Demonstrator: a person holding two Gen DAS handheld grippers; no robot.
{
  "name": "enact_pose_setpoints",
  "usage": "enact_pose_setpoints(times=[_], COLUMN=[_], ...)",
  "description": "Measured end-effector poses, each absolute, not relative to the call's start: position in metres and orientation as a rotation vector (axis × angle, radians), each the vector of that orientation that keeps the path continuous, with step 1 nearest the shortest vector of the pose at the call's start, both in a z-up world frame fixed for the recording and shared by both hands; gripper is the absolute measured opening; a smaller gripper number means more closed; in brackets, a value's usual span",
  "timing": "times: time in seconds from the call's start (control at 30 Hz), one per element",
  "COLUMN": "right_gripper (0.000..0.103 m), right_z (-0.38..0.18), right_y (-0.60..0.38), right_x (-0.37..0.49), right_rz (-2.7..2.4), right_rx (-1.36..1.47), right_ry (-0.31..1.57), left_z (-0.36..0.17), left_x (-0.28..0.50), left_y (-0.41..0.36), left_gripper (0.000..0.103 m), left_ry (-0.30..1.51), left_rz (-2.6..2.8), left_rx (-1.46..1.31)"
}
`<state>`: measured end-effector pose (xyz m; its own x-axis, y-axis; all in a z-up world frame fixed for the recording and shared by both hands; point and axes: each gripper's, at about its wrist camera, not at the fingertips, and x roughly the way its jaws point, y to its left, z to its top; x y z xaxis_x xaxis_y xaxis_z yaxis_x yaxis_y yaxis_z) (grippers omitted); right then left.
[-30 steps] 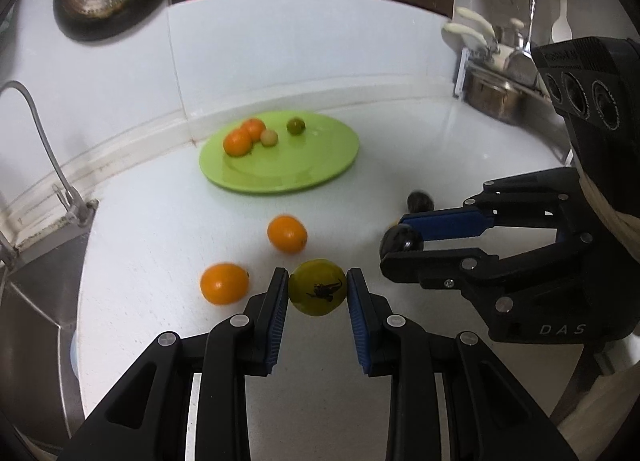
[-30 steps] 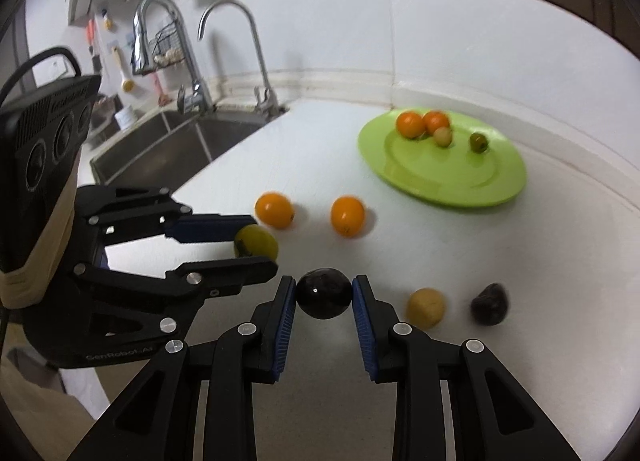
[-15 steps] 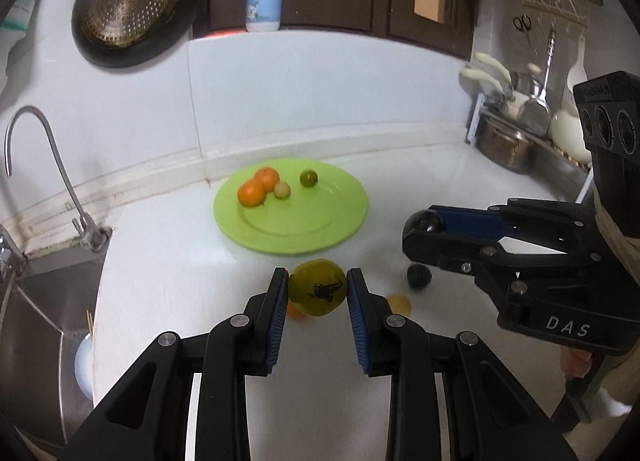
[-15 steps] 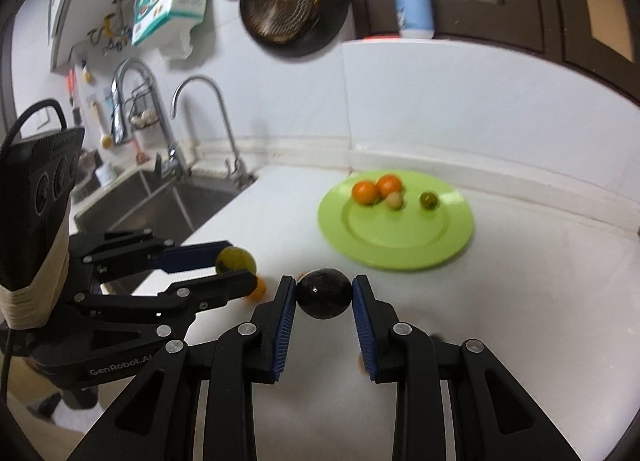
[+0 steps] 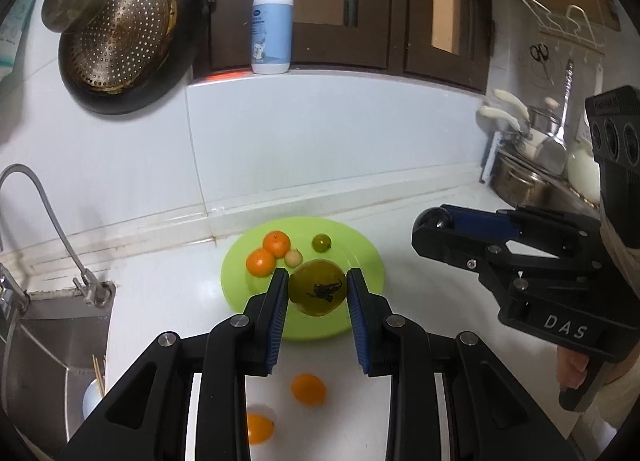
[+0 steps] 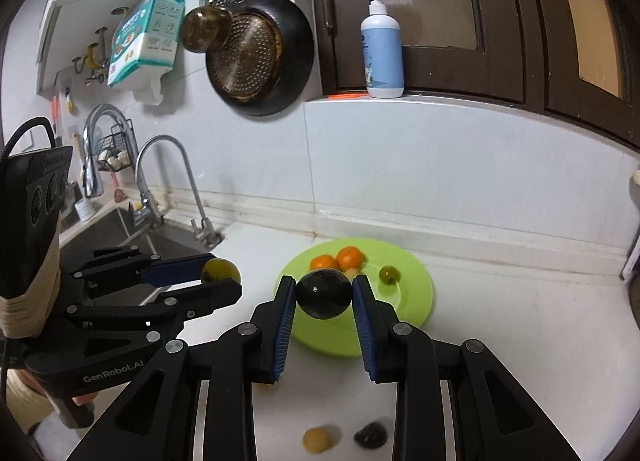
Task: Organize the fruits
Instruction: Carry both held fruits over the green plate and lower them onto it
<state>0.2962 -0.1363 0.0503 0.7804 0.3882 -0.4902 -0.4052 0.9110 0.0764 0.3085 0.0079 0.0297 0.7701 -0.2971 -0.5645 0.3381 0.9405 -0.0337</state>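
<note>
My left gripper (image 5: pixel 318 293) is shut on a yellow-green fruit (image 5: pixel 318 288) with a dark mark, held in the air above the near part of the green plate (image 5: pixel 360 257). My right gripper (image 6: pixel 324 295) is shut on a dark round fruit (image 6: pixel 324 293), raised above the plate's (image 6: pixel 416 301) near left edge. The plate holds two oranges (image 5: pixel 269 255), a small pale fruit (image 5: pixel 293 258) and a small green fruit (image 5: pixel 321 243). Two oranges (image 5: pixel 308 389) lie on the counter below my left gripper. A yellow fruit (image 6: pixel 317 439) and a dark fruit (image 6: pixel 371 435) lie below my right gripper.
A sink (image 6: pixel 120 237) with a tap (image 6: pixel 188 189) lies left of the plate. Pots and utensils (image 5: pixel 532 177) stand at the right. A soap bottle (image 5: pixel 272 21) stands on the ledge above the backsplash, next to hanging pans (image 5: pixel 120 37).
Both grippers have risen from the counter with their fruits and moved forward toward the plate; the loose fruits now lie below and behind them.
</note>
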Motion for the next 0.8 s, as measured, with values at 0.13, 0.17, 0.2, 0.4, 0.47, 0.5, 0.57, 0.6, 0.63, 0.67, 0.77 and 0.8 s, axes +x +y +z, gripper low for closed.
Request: enact_pose_setpoints(times=[0.13, 0.17, 0.2, 0.4, 0.47, 0.5, 0.57, 0.6, 0.63, 0.67, 0.77, 0.8], right_gripper=[0.030, 0.030, 0.030, 0.030, 0.030, 0.030, 0.030, 0.030, 0.030, 0.030, 0.030, 0.030], right_z=[0.049, 0.049, 0.049, 0.039, 0.033, 0.030, 0.023, 0.020, 0.017, 0.013, 0.002, -0.001], right_y=[-0.138, -0.139, -0.138, -0.135, -0.134, -0.133, -0.132, -0.132, -0.132, -0.131, -0.131, -0.131], right_x=[0.319, 0.324, 0.329, 0.362, 0.375, 0.381, 0.391, 0.397, 0.401, 0.407, 0.420, 0.424], right_rz=[0.429, 0.433, 0.436, 0.438, 0.440, 0.439, 0.440, 0.439, 0.440, 0.443, 0.443, 0.443], right_rx=[-0.036, -0.035, -0.036, -0.060, -0.063, -0.068, -0.073, -0.076, -0.077, -0.079, -0.083, -0.084], right_ry=[0.540, 0.545, 0.549, 0.593, 0.616, 0.628, 0.647, 0.658, 0.667, 0.679, 0.707, 0.716], left_z=[0.030, 0.030, 0.029, 0.017, 0.010, 0.007, -0.001, -0.004, -0.010, -0.013, -0.026, -0.030], left_x=[0.330, 0.335, 0.340, 0.373, 0.384, 0.388, 0.398, 0.402, 0.407, 0.411, 0.425, 0.428], left_y=[0.009, 0.009, 0.009, 0.011, 0.010, 0.010, 0.010, 0.010, 0.010, 0.010, 0.011, 0.011], left_gripper=[0.030, 0.030, 0.030, 0.030, 0.030, 0.030, 0.030, 0.030, 0.030, 0.030, 0.030, 0.030], left_ry=[0.613, 0.619, 0.626, 0.684, 0.705, 0.716, 0.738, 0.751, 0.766, 0.777, 0.817, 0.827], left_rz=[-0.328, -0.326, -0.324, -0.307, -0.296, -0.295, -0.287, -0.285, -0.280, -0.278, -0.273, -0.272], left_rx=[0.057, 0.053, 0.050, 0.021, 0.014, 0.011, 0.008, 0.009, 0.006, 0.003, -0.007, -0.008])
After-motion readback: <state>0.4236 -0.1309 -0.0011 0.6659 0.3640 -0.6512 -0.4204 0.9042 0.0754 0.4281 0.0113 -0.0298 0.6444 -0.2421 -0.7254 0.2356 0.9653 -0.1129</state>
